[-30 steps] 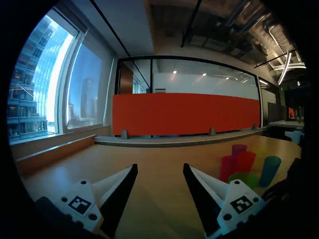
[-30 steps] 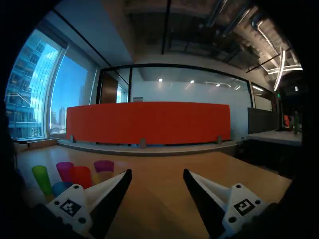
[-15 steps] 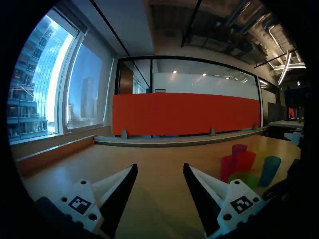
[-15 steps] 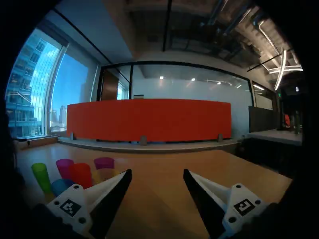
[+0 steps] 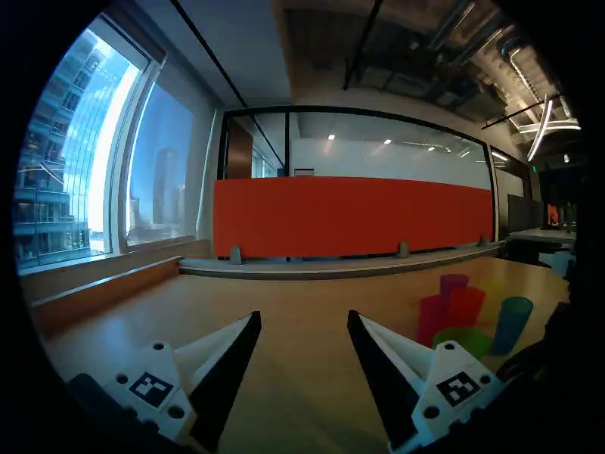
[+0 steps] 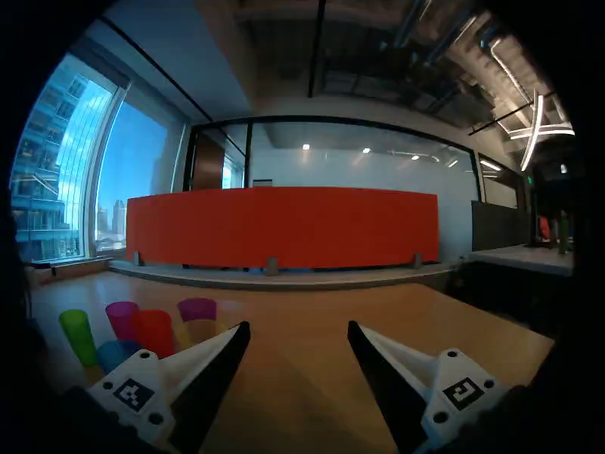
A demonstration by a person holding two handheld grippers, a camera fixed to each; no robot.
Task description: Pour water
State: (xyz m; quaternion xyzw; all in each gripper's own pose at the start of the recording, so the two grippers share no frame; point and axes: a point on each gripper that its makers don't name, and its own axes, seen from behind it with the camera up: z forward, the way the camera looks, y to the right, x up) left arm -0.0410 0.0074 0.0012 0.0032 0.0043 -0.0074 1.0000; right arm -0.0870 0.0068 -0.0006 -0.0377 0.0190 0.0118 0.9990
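Note:
Several coloured plastic cups stand close together on a wooden table (image 5: 302, 318). In the left gripper view they lie off to the right: a red cup (image 5: 465, 306), a purple cup (image 5: 452, 284), a teal cup (image 5: 512, 324) and a green cup (image 5: 463, 339). My left gripper (image 5: 302, 325) is open with nothing between its fingers. In the right gripper view the same group sits at the lower left: a green cup (image 6: 75, 335), a magenta cup (image 6: 122, 319), a red cup (image 6: 155, 331), a purple cup (image 6: 197, 312). My right gripper (image 6: 299, 333) is open over bare wood.
An orange divider panel (image 5: 352, 216) on a grey rail closes the table's far side. Tall windows (image 5: 83, 174) run along the left. Another desk (image 6: 522, 261) stands at the far right.
The right gripper view has tilted slightly, with the orange panel sitting a little higher. The left gripper view is unchanged.

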